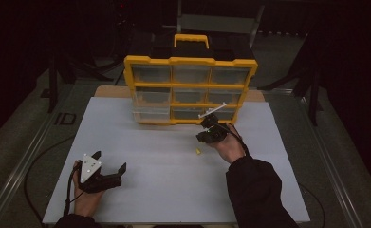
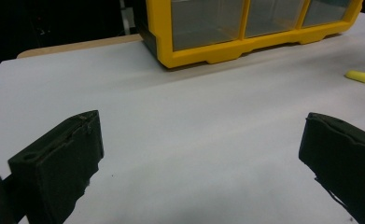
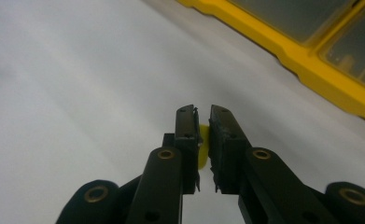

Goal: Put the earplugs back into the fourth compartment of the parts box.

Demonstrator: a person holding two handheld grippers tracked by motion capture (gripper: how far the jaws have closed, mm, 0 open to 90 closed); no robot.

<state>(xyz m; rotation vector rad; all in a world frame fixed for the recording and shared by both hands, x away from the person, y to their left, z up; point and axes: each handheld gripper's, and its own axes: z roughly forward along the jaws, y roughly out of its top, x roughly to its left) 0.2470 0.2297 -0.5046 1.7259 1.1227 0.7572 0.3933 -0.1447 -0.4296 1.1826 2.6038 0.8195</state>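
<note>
Here the right gripper has its jaws drawn nearly together on a small yellow piece, which shows as a sliver of yellow pinched between the two black pads in the right gripper view. In the high view the right gripper is held above the white tabletop, just in front of the yellow drawer cabinet and close to its lower right drawers.

A second small yellow piece lies loose on the white surface near the right hand; the left gripper view catches it too, at the far right edge, well apart from the cabinet's base.

The left gripper rests low over the near left part of the table (its grey three-cornered plate facing up), with its jaws spread wide and nothing between them; its own view shows bare white tabletop in the gap
</note>
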